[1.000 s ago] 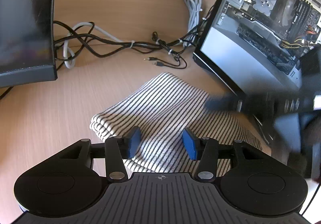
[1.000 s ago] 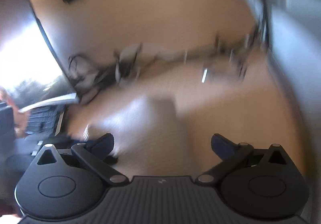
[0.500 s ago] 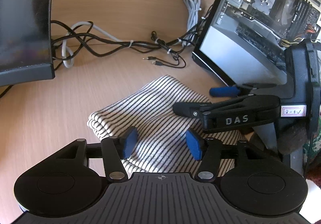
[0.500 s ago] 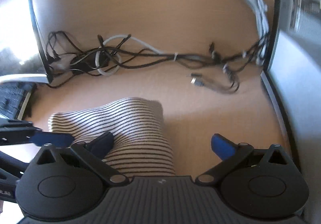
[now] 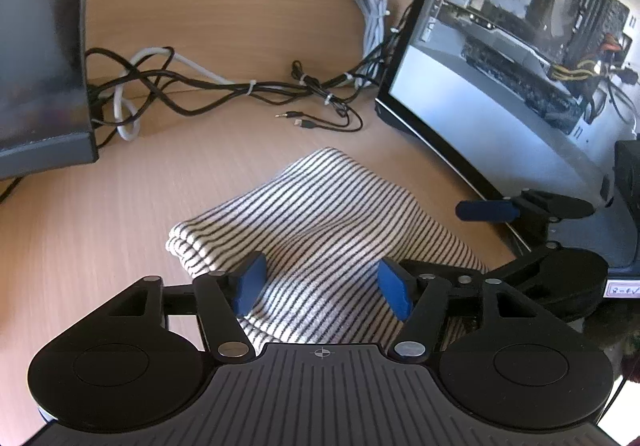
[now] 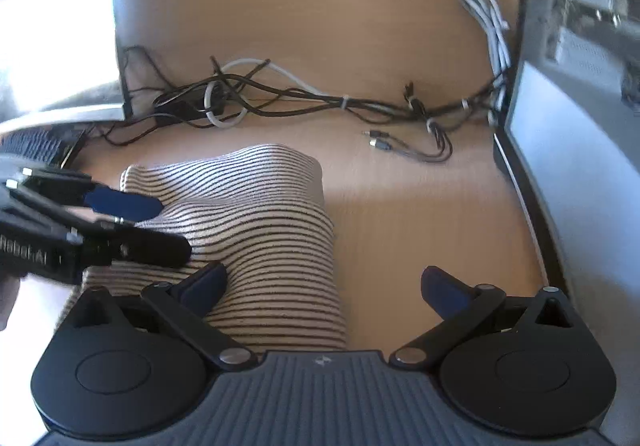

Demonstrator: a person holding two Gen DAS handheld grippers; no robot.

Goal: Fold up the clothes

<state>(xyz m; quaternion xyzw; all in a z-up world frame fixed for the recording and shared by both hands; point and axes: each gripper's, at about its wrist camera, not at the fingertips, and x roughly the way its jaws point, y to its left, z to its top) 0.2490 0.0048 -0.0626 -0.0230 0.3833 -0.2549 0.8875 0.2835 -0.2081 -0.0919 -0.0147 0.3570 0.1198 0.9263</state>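
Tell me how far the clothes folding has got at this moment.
Done: the striped garment already lies in a compact layered bundle on the wooden desk. In hand: nothing; the left tongs and right tongs hover open over it. Left: perhaps a final fold or tidying.

A light wooden bench (image 5: 100,230) is carrying a folded striped cloth (image 5: 320,222) near its middle; tangled black and white cables (image 5: 224,86) are lying behind it, a dark monitor base (image 5: 44,150) is resting at left, and a computer case (image 5: 520,58) is standing at right.

Cables (image 5: 256,90) crowd the back — PC case (image 5: 520,46) blocks right.
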